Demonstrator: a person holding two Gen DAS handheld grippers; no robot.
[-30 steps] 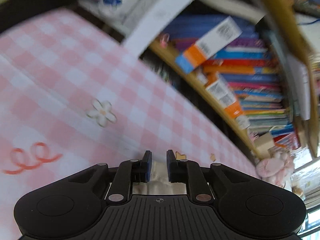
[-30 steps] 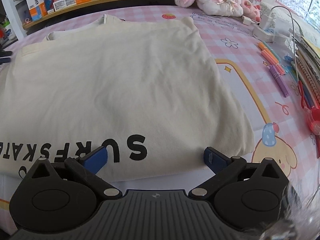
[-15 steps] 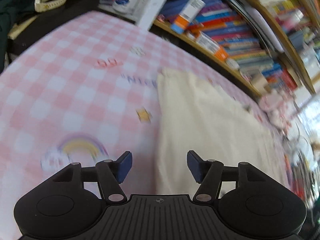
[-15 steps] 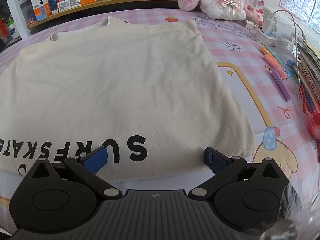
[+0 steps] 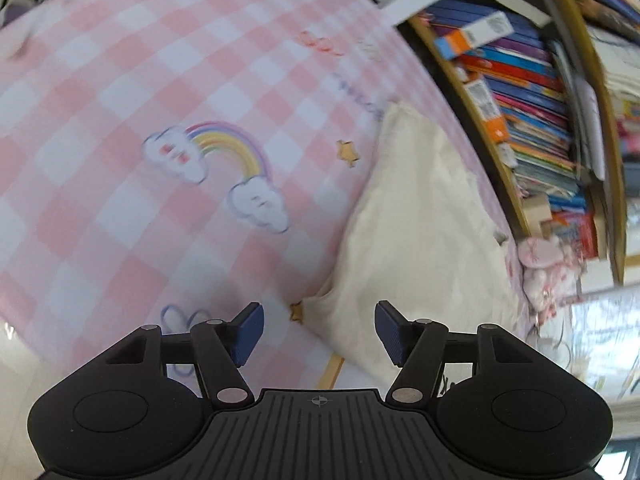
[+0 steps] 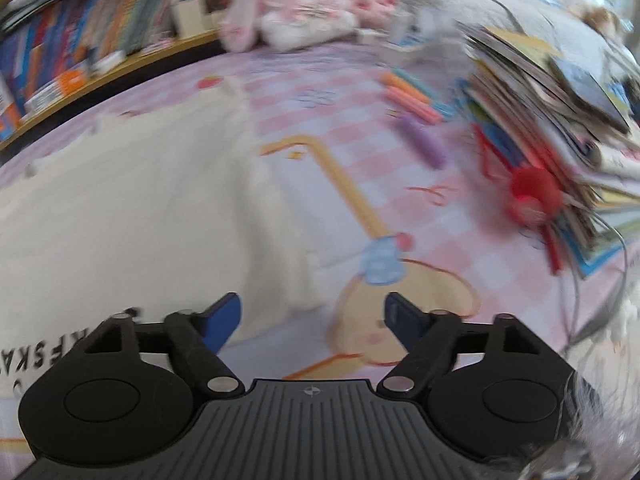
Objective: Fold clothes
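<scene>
Between the spread jaws of the left hand-held gripper (image 5: 316, 330), released and empty, lies a corner of the cream T-shirt (image 5: 420, 236), probably lined up for a pinch. The shirt runs off toward 1 o'clock across the pink checked bench (image 5: 120, 100). The right hand-held gripper (image 6: 312, 322) is likewise released, its hem corner at 10 o'clock, a plush rabbit (image 6: 296, 20) at 12.

shirt (image 6: 132, 216) on tablecloth (image 5: 120, 92), books (image 6: 552, 92) right
</scene>
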